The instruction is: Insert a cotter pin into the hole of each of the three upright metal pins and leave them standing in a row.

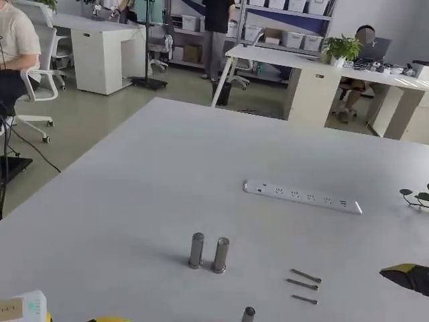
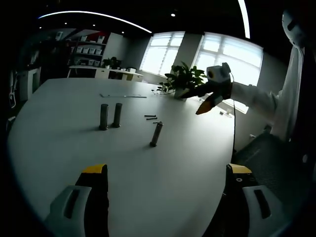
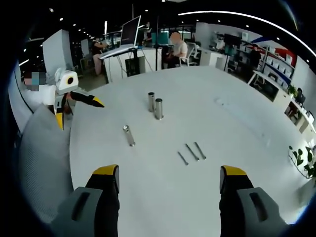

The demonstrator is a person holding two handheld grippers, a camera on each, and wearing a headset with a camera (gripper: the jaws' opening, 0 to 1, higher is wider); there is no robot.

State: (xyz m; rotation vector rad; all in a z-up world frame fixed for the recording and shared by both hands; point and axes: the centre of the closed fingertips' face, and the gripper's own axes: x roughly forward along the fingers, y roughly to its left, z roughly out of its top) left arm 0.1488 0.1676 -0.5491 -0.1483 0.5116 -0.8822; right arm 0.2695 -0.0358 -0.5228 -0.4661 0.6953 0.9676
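Note:
Two upright metal pins (image 1: 196,250) (image 1: 220,255) stand side by side on the white table (image 1: 134,201). A third metal pin (image 1: 249,313) is apart from them at the view's bottom edge; I cannot tell whether it stands or lies (image 2: 156,134) (image 3: 129,135). Three cotter pins (image 1: 303,285) lie loose to the right of the pair (image 2: 150,117) (image 3: 191,151). My left gripper (image 2: 166,170) is open and empty, short of the pins. My right gripper (image 3: 169,173) is open and empty too, its yellow tip (image 1: 405,276) at the right edge.
A white power strip (image 1: 303,197) lies farther back on the table. Plant leaves (image 1: 419,196) reach in at the right edge. Desks, office chairs and seated people are in the room beyond the table.

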